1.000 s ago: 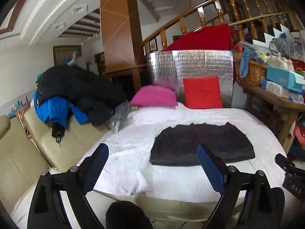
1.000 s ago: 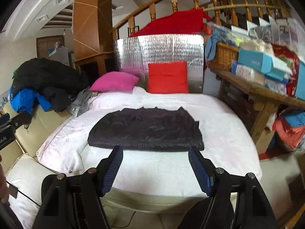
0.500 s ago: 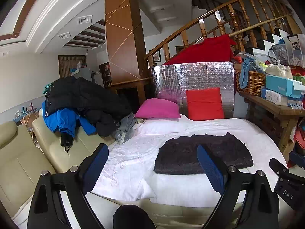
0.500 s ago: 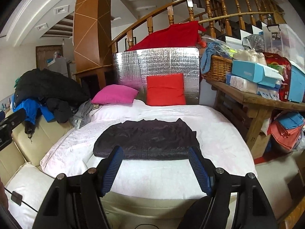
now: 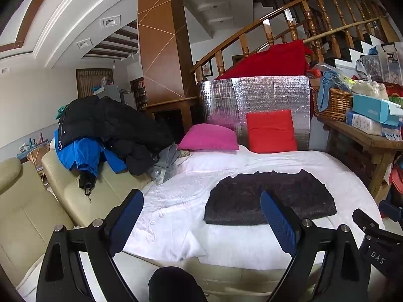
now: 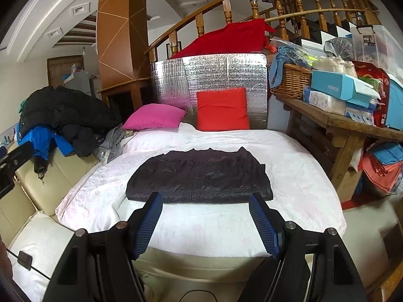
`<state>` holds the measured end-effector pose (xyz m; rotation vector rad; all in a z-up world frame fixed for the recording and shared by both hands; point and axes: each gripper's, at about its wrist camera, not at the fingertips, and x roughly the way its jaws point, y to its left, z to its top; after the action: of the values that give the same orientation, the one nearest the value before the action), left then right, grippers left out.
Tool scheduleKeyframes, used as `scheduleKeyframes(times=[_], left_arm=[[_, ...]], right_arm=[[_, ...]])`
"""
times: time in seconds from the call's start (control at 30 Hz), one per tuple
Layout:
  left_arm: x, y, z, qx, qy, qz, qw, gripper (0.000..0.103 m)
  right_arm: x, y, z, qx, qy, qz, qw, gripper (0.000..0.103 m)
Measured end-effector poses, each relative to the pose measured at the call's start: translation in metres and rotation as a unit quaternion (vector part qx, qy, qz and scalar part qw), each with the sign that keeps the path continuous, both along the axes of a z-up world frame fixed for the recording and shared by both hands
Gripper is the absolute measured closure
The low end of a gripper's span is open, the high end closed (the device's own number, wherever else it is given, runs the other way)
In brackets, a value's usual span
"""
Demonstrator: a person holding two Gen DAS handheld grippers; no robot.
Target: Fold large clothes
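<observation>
white quilted cover lay over the bed, and on it, near the front edge and about the middle, sat the dark garment, folded into a flat rectangle. the left tongs hung short of the bed's near edge with both blue pads spread wide and nothing between them; the right tongs hovered likewise, jaws held apart and empty, just short of the garment's front fold. neither touched the cloth.

behind the garment a pink cushion lay flat and a red cushion leaned upright against a silver foil panel, with a red cloth draped above it under the wooden stair railing. to the left, on a cream sofa touching the bed's side, a heap of black coats sat on top of a blue jacket, and a grey garment spilled from the heap onto the bed's edge. to the right a wooden worktop stood close beside the bed, crowded with a wicker basket, a teal box and tissue packs; under it lay orange and blue cloth. in the left view the right tool's black body showed at the right edge.
</observation>
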<state>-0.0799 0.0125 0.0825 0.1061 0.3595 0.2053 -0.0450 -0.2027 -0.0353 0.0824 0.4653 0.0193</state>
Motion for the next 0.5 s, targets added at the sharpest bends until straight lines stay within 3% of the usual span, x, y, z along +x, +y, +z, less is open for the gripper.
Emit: scheduleKeyframes(times=[0.5], left_arm=[[0.0028,0.0024,-0.0032,0.0,0.004,-0.002,1.0,0.009]], right_arm=[[0.0011,-0.0005,0.0004,0.004,0.0,-0.004,1.0,0.028]])
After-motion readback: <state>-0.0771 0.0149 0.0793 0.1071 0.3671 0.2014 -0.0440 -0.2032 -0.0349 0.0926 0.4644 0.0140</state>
